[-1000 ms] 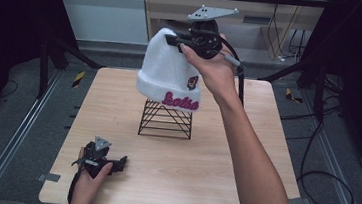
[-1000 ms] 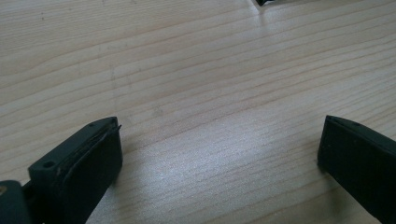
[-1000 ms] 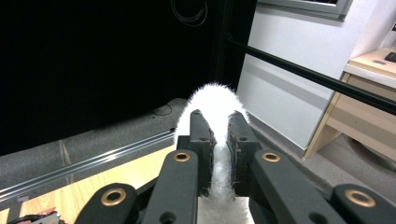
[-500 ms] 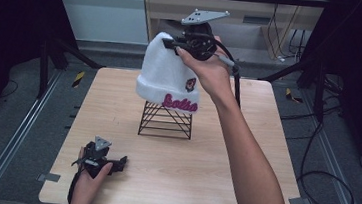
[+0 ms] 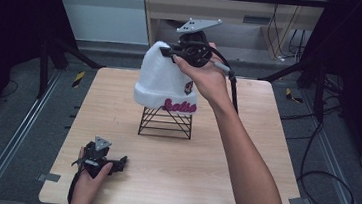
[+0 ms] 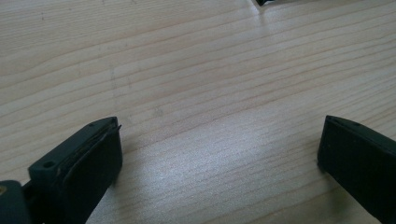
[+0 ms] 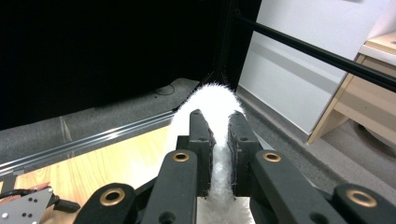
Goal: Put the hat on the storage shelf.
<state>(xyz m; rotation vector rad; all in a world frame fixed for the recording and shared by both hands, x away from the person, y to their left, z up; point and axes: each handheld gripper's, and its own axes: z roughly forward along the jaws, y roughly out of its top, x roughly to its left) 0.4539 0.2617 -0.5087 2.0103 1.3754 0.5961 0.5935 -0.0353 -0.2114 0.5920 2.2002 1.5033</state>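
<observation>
even overhead light, dark surroundings, soft sheen on the table (image 6: 196, 177), near fingers blurred.

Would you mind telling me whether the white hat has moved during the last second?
Yes, slightly. The white hat has risen a little against the wire stand beneath it, pinched at its top by the right claw.

Wooden table (image 5: 241, 188): black wire stand (image 5: 166, 123) near centre.

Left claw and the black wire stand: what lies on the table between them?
Nothing: the high view shows bare light wooden table between the left claw and the black wire stand.
</observation>
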